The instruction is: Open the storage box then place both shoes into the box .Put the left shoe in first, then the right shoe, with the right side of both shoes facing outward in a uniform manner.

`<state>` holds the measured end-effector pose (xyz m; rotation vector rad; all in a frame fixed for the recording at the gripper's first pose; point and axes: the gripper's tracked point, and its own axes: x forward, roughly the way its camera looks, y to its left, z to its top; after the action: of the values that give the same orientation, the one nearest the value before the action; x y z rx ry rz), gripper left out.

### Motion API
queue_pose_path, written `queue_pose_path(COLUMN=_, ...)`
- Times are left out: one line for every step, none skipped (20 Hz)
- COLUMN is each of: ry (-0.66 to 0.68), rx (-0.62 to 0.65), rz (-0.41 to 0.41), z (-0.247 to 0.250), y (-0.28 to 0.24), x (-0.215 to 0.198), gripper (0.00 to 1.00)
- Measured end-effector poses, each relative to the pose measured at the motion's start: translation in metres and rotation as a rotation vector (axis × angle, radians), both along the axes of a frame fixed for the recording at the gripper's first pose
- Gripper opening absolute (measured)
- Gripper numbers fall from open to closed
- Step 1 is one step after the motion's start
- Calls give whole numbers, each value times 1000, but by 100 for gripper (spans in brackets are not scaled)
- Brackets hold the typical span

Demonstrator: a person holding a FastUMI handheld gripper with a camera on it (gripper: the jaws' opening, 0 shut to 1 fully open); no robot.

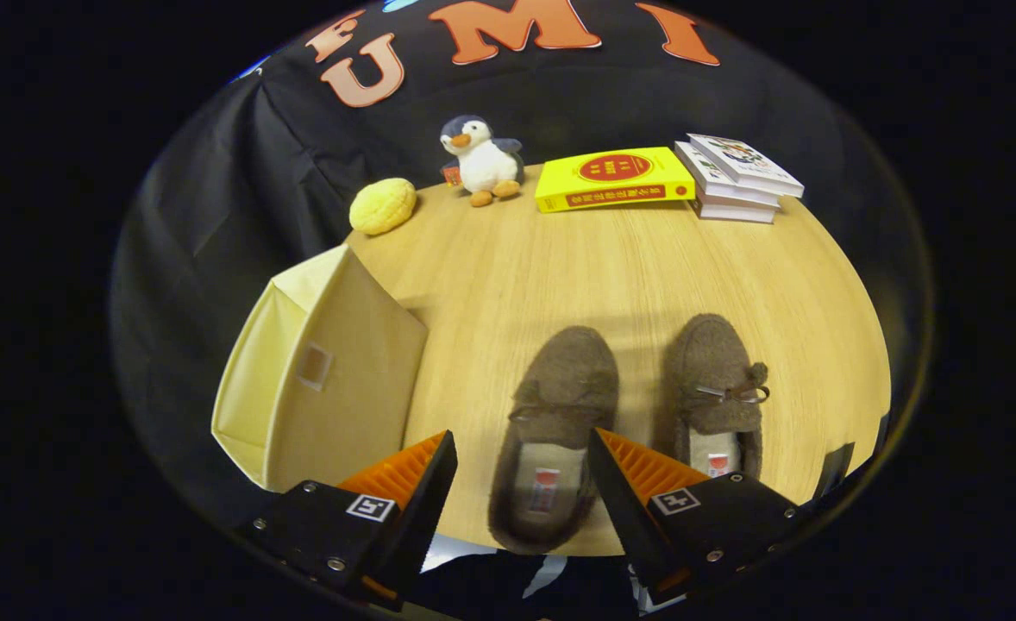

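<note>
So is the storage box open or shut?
Shut: the box has its flap down, and both shoes sit outside on the table.

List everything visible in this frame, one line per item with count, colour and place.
storage box: 1, cream and tan, closed, beside the left finger, left of the shoes.
left shoe: 1, brown, its heel between the fingers.
right shoe: 1, brown, beside the left shoe, just beyond the right finger.
yellow ball: 1, far table edge.
penguin toy: 1, grey and white, right of the ball.
yellow book: 1, right of the penguin.
book stack: 1, white, right of the yellow book.
table: 1, light wood.
gripper: 1, fingers open, gripping nothing.
</note>
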<state>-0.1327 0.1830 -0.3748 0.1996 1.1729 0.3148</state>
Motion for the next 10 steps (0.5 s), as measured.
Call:
queue_pose_path(ry=12, rx=-3, rz=2, z=-8, y=-3, x=-5, gripper=89)
queue_pose_path(ry=22, rx=-7, rz=5, z=-16, y=-7, x=-9, gripper=87)
queue_pose_path(ry=28, rx=-16, rz=5, z=-23, y=-10, x=-10, gripper=85)
queue_pose_path(ry=30, rx=-21, rz=2, z=-29, y=-11, x=-10, gripper=83)
queue_pose_path(ry=23, rx=-26, rz=-5, z=-36, y=-12, x=-6, gripper=79)
queue_pose_path(ry=8, rx=-35, rz=-13, z=-41, y=-14, x=0, gripper=77)
queue_pose_path(ry=-10, rx=-49, rz=-21, z=-47, y=-15, x=6, gripper=74)
queue_pose_path(ry=-18, rx=-68, rz=-27, z=-55, y=-17, x=10, gripper=72)
queue_pose_path(ry=-11, rx=-73, rz=-27, z=-62, y=-18, x=11, gripper=69)
queue_pose_path(ry=-4, rx=-67, rz=-33, z=-69, y=-15, x=13, gripper=66)
